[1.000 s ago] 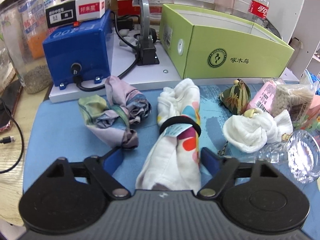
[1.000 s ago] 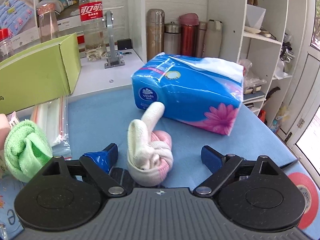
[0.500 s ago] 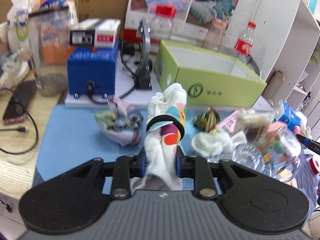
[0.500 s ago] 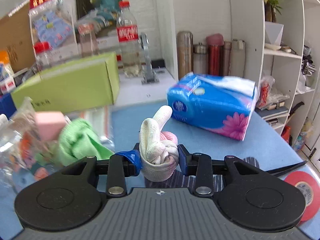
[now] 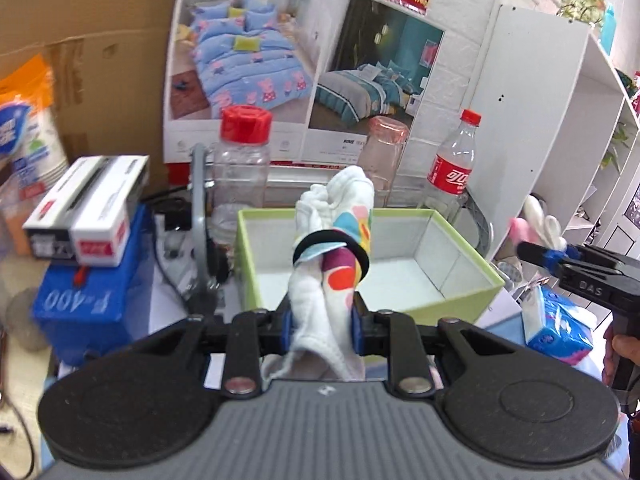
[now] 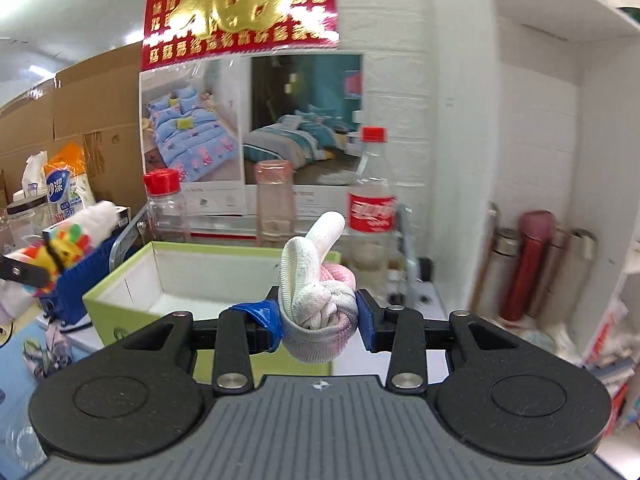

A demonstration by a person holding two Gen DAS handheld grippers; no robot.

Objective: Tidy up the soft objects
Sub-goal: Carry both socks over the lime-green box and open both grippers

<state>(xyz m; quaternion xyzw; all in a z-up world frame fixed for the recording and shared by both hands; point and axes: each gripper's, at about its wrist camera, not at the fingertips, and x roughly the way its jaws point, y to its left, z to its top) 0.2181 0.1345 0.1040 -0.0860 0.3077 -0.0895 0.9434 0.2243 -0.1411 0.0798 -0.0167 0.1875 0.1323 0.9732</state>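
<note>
Both claws have risen from the desk, the left claw (image 5: 322,330) clamped on the banded cloth roll (image 5: 334,264) and the right claw (image 6: 318,320) on the knotted sock (image 6: 316,292), each centre-frame before the still-empty green box (image 5: 460,292), leaving both drops undone.

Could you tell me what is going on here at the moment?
A person is sorting soft items with two handheld tongs. The left tongs are shut on a white patterned cloth roll, the right tongs on a knotted white-and-pink sock bundle. Both are held up in front of the open green box, which looks empty.
</note>
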